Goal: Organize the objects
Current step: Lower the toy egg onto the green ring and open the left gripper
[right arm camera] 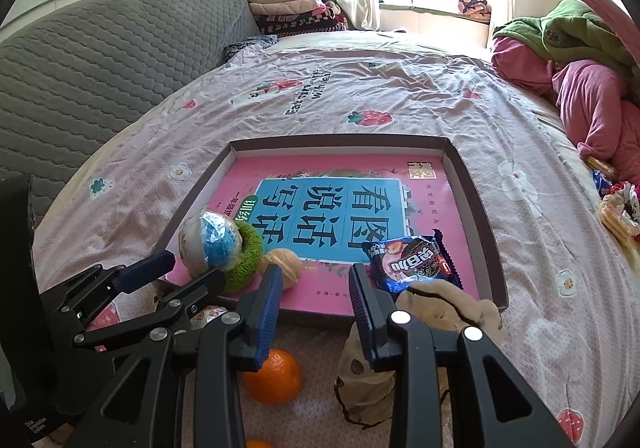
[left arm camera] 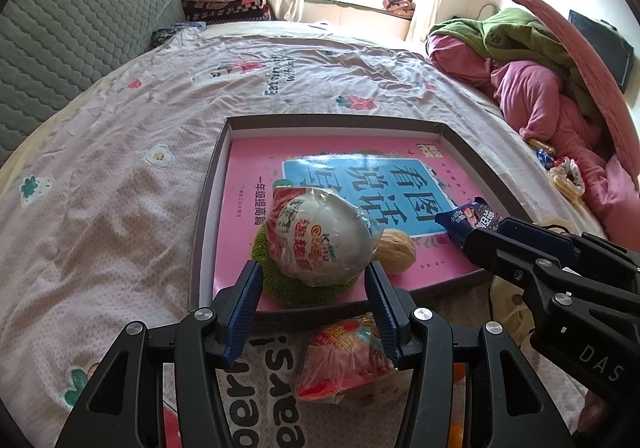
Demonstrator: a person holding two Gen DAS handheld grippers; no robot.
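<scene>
The right gripper [right arm camera: 314,300], jaws apart and empty, hovers over the tray's [right arm camera: 466,184] near rim, the orange [right arm camera: 276,378] lying on the bed just below and behind its fingertips.

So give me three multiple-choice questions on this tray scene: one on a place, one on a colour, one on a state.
1. Where does the walnut lie?
A. On the windowsill
B. In the tray, beside the knitted ring
C. On the bedsheet outside the tray

2. What colour is the knitted ring under the wrapped egg?
A. Green
B. Red
C. Black

3. How is the right gripper?
A. Shut on an orange
B. Shut on the walnut
C. Open, holding nothing

Answers: B, it rests on the pink book inside the rim; A, green yarn shows around the egg; C, an empty gap shows between its fingers.
</scene>
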